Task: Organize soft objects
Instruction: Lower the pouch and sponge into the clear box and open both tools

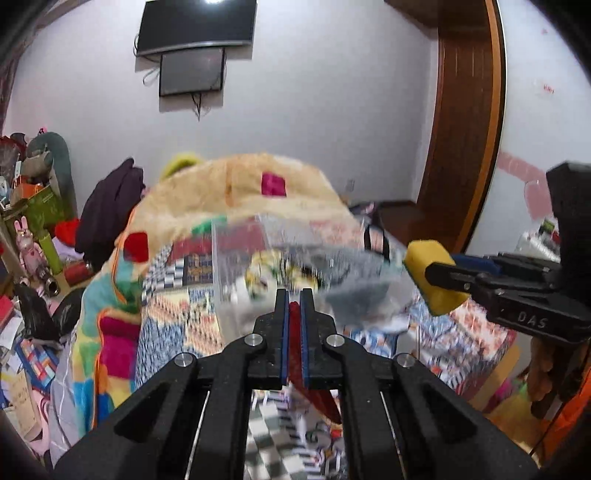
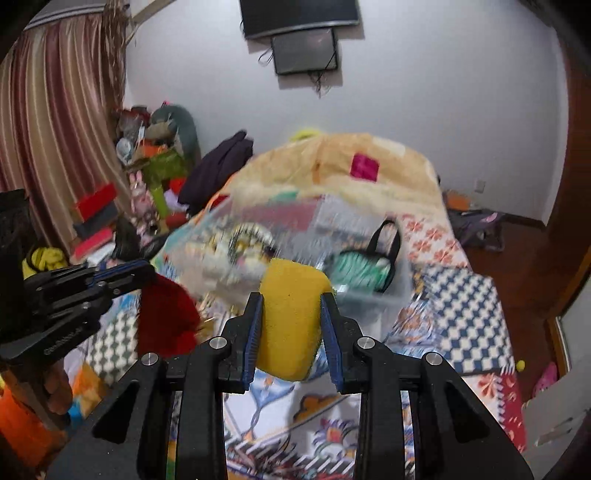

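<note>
Here we hold a yellow sponge (image 2: 291,317) pinched between the right gripper (image 2: 291,325) pads, just in front of the clear plastic bin (image 2: 373,299) on the patchwork bed (image 2: 469,295). Our left gripper (image 1: 294,295) is clamped nearly closed on a red fuzzy piece (image 2: 166,317), left of the bin. Inside the bin lie a green-striped black-handled bag (image 2: 364,267) and blurred yellow-and-white soft things (image 2: 240,251).

A lived-in home bedroom. Bed (image 2: 461,295) under patchwork covers, with a heaped blanket (image 2: 332,173). Striped curtain (image 2: 55,129) at the left, screen (image 2: 299,16) fixed high on the white wall, wooden door (image 1: 465,110) at the right. Toys, boxes (image 2: 94,214) and clothes (image 2: 218,162) piled in the corner beside the bed.
</note>
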